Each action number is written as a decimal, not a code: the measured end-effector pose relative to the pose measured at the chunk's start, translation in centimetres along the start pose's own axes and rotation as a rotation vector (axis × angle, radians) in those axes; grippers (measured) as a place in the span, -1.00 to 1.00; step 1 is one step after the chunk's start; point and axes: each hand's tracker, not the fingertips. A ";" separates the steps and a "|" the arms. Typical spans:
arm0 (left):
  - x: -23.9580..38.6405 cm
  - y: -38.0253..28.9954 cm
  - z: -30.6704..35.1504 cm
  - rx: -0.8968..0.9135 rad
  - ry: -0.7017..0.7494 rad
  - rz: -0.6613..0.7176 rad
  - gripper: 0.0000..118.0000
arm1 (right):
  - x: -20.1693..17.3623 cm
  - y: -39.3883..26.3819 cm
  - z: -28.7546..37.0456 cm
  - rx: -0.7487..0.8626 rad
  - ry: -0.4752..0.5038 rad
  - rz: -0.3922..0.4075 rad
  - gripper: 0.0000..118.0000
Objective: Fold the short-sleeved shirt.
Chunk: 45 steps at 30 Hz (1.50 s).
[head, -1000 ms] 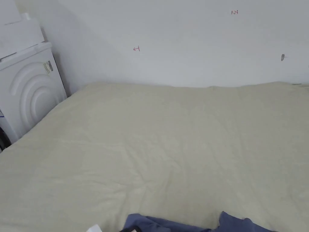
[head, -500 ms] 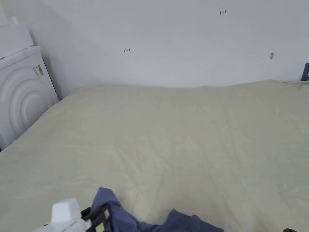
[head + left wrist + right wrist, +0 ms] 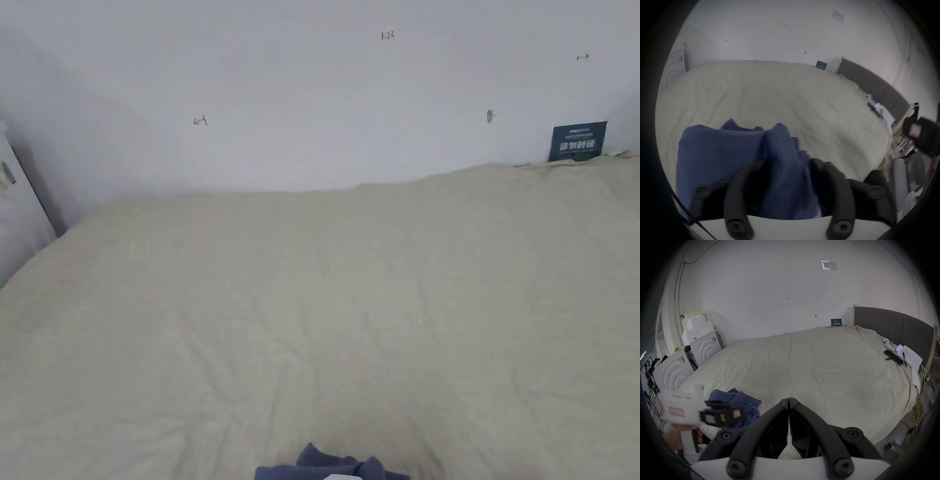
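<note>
Blue shirt (image 3: 737, 405) bunched at near edge of bed (image 3: 810, 363). Left gripper (image 3: 786, 164) fingers clamp a fold of it. Right gripper (image 3: 788, 400) fingers closed, empty, over bare sheet. White cabinets (image 3: 705, 345) left; phone (image 3: 893, 357), papers by headboard (image 3: 893, 321).

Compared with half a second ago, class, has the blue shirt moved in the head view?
Yes. The shirt was left of the red wall mark; now it sits right of it.
</note>
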 end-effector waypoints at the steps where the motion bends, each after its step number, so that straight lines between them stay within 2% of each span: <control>1: -0.4 0.9 1.5 0.039 -0.040 0.045 0.18 | 0.2 -0.1 0.0 -0.004 -0.003 -0.006 -1.00; 3: -2.0 2.5 4.5 0.142 -0.136 0.120 0.18 | 0.5 0.0 0.1 0.003 -0.001 -0.031 -1.00; 6: -5.8 3.4 7.9 0.260 -0.075 0.306 0.15 | 0.8 0.2 0.4 0.021 0.015 -0.074 -1.00; 7: -7.0 3.2 8.2 0.269 -0.075 0.376 -0.03 | 0.8 0.2 0.5 0.025 0.015 -0.081 -1.00; 9: -9.0 2.1 6.9 0.244 -0.110 0.452 -0.60 | 0.8 0.1 0.4 0.023 0.017 -0.088 -1.00; 10: -9.4 1.3 5.0 0.158 -0.148 0.474 -0.71 | 0.8 0.0 0.2 0.019 0.016 -0.092 -1.00; 15: -8.7 -2.3 -2.3 -0.043 -0.336 0.573 -0.73 | 0.7 -0.4 0.2 -0.005 0.019 -0.096 -1.00; 17: -8.4 -3.2 -4.5 -0.138 -0.239 0.541 -0.79 | 0.6 -0.5 0.2 -0.014 0.011 -0.085 -1.00; 18: -8.0 -3.7 -4.6 -0.098 -0.242 0.539 -0.90 | 0.6 -0.5 0.3 -0.019 0.010 -0.083 -1.00; 19: -7.7 -3.6 -4.2 -0.042 -0.273 0.503 -0.93 | 0.6 -0.6 0.2 -0.021 0.014 -0.082 -1.00; 20: -7.4 -3.2 -4.1 -0.068 -0.224 0.455 -0.94 | 0.5 -0.6 0.2 -0.025 0.016 -0.084 -1.00; 23: -6.5 -2.8 -4.3 -0.084 -0.198 0.437 -0.94 | 0.1 -0.8 -0.6 -0.040 0.039 -0.097 -1.00; 28: -6.5 -2.1 -3.5 -0.091 -0.209 0.455 -0.93 | -3.1 -1.0 -2.4 -0.077 0.176 -0.121 -1.00; 31: -7.0 -0.5 0.2 -0.050 -0.270 0.467 -0.92 | -5.6 -1.1 -4.7 -0.112 0.270 -0.138 -1.00; 33: -8.3 0.7 3.6 0.030 -0.288 0.428 -0.89 | -7.2 -1.3 -6.4 -0.141 0.353 -0.152 -1.00; 35: -10.5 1.9 6.6 0.071 -0.264 0.413 -0.68 | -8.3 -1.6 -8.3 -0.175 0.431 -0.183 -1.00; 36: -12.1 2.5 7.8 0.061 -0.258 0.411 -0.55 | -8.7 -1.9 -9.4 -0.200 0.462 -0.198 -1.00; 38: -14.7 3.1 8.9 0.037 -0.260 0.402 -0.01 | -8.9 -2.6 -11.1 -0.244 0.502 -0.224 -1.00; 39: -15.9 3.1 9.0 0.025 -0.241 0.404 0.19 | -8.5 -3.3 -12.2 -0.269 0.501 -0.243 -1.00; 40: -17.2 3.0 9.1 0.005 -0.200 0.408 0.30 | -8.2 -3.9 -13.0 -0.297 0.480 -0.251 -1.00; 43: -21.6 2.1 6.7 -0.088 -0.268 0.509 0.41 | -6.0 -6.2 -14.9 -0.402 0.351 -0.275 -1.00; 44: -22.8 1.7 5.5 -0.127 -0.306 0.566 0.43 | -4.9 -7.1 -15.4 -0.433 0.369 -0.345 -1.00; 45: -23.5 1.4 4.6 -0.167 -0.322 0.597 0.46 | -3.7 -7.6 -15.4 -0.419 0.437 -0.472 -1.00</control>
